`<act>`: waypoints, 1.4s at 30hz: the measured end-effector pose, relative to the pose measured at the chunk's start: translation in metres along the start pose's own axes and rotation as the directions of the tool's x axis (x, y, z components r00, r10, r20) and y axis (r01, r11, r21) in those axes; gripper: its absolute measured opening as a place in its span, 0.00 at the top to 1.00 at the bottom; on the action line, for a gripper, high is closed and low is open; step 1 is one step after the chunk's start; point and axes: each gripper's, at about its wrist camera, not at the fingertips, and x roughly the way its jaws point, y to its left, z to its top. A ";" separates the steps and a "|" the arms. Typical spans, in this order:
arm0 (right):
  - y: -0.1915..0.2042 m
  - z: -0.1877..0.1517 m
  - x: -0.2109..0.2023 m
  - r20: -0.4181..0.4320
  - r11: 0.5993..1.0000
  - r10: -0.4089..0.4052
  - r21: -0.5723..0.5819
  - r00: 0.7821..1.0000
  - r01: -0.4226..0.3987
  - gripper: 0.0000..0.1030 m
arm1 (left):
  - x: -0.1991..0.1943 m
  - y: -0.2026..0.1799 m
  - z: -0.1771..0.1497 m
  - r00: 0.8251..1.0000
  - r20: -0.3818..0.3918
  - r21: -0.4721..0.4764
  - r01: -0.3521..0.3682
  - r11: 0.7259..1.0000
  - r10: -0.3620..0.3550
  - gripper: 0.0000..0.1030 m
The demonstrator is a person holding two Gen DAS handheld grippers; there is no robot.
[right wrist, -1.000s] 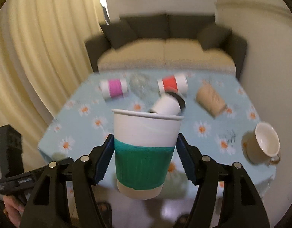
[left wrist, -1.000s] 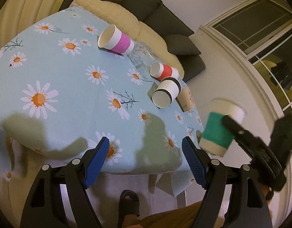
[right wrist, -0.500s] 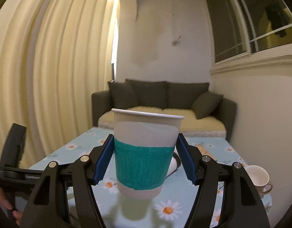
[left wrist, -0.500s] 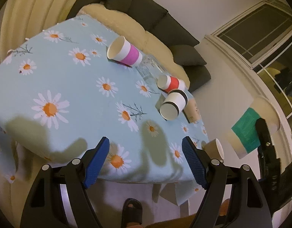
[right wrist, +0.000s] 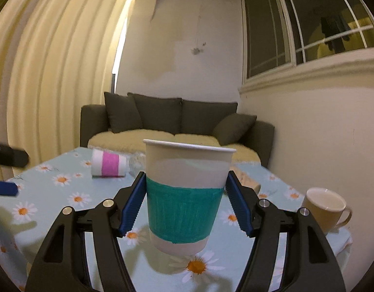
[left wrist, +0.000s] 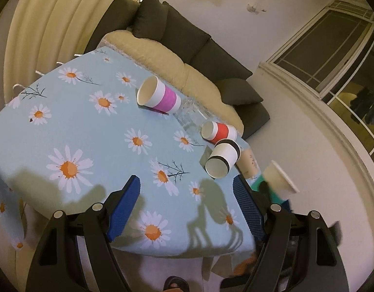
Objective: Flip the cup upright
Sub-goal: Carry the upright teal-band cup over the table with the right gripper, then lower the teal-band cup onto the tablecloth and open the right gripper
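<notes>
Your cup [right wrist: 187, 194] is white paper with a teal band. It stands upright, mouth up. It hangs just above the worktop [right wrist: 65, 209].

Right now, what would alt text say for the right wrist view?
The right tongs hold a paper cup with a teal band upright, just above a daisy-print tablecloth. Behind it a pink-banded cup lies on its side, a beige mug stands at right, and a dark sofa lines the wall.
</notes>
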 end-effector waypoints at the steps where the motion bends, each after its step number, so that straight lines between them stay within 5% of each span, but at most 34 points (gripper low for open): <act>1: 0.002 -0.005 0.005 -0.002 1.000 0.001 -0.003 1.000 -0.001 0.36 | 0.000 0.000 0.000 1.000 0.002 0.001 0.000 1.000 0.000 0.26; 25: 0.020 -0.043 0.016 -0.102 0.997 0.032 -0.060 0.994 -0.038 0.34 | 0.007 0.001 -0.003 1.000 -0.017 0.020 -0.013 1.000 0.013 0.25; 29: 0.018 -0.044 0.015 -0.114 0.998 0.007 -0.062 0.993 -0.014 0.17 | 0.006 0.000 -0.003 1.000 -0.016 0.022 -0.014 1.000 0.014 0.25; 42: 0.005 -0.007 -0.041 -0.121 0.996 0.041 -0.068 0.992 -0.049 0.07 | -0.005 -0.002 -0.001 0.999 0.012 0.047 -0.035 0.998 0.035 0.20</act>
